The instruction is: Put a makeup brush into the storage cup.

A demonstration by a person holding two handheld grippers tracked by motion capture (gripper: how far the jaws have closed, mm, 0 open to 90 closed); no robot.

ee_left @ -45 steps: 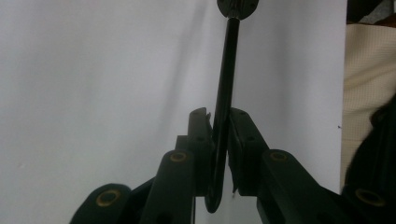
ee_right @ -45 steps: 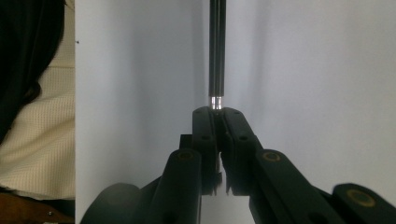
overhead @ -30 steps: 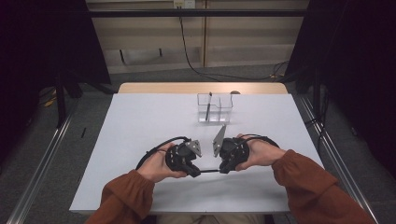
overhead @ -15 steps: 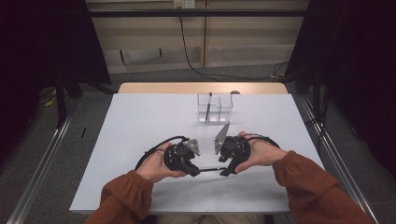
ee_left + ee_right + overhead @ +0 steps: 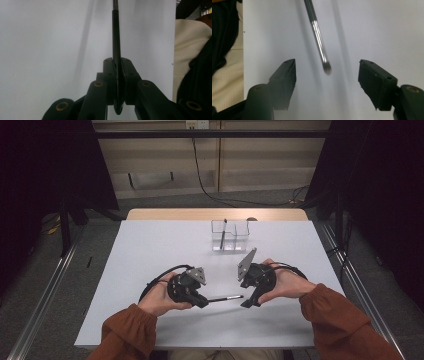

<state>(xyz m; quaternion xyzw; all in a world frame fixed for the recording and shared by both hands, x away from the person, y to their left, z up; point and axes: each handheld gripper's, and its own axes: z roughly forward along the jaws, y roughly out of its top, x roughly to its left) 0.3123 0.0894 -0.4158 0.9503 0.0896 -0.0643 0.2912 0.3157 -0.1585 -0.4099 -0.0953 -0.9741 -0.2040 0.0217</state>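
Note:
A slim brush with a black handle, silver ferrule and small dark tip lies level just above the white table between my two grippers. My left gripper is shut on its handle; in the left gripper view the pads clamp the handle, which runs straight away from the camera. My right gripper faces it from the right and its jaws have just been opening. In the right gripper view the brush tip hangs between the spread fingers without touching either.
A clear box with compartments stands at the back middle of the table, with a dark thin stick upright in it. The table's near edge is just below my forearms. Metal rails run along the floor on both sides.
The right gripper's jaws, closed near the brush's tip a second ago, have spread apart and let it go. Both hands have stayed in place, and the left gripper still holds the handle.

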